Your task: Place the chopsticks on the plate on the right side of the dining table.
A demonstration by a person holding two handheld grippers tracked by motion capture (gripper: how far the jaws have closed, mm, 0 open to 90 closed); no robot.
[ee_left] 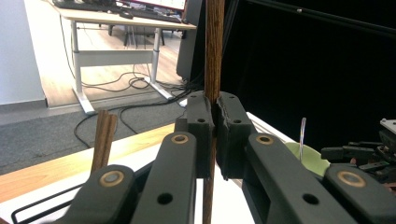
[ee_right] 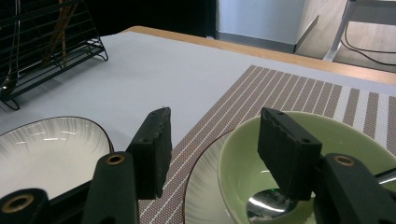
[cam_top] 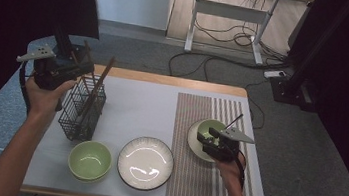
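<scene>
Dark brown wood is what the left gripper (cam_top: 65, 67) holds: in the high view it is raised above the black wire basket (cam_top: 82, 109) at the left side of the white surface (cam_top: 135, 113), and a thin wooden chopstick (cam_top: 100, 81) leans from the gripper down into the basket. The left hand (cam_top: 44, 94) holds the gripper high, with the forearm coming up from the lower left. On the right side, the right gripper (cam_top: 210, 137) rests low over a green bowl on a white plate (cam_top: 197, 136), which stand on the striped brown placemat (cam_top: 196, 151). An empty green ceramic bowl (cam_top: 89, 160) and an empty round white plate (cam_top: 146, 162) lie near the front edge.

In the left gripper view, the jaws are clamped together on the chopstick (ee_left: 214, 56), which stands almost upright between the pads. Two other brown sticks (ee_left: 103, 140) rise from the basket at the left. I think the risk is here: the grip is on a thin round stick, so it may turn or slip out, and its lower end may catch on the basket wires and tip the basket.

In the right gripper view, the jaws stand apart and hold nothing. One jaw is over the green bowl (ee_right: 336, 140), where a shiny metal spoon (ee_right: 271, 205) lies inside.
</scene>
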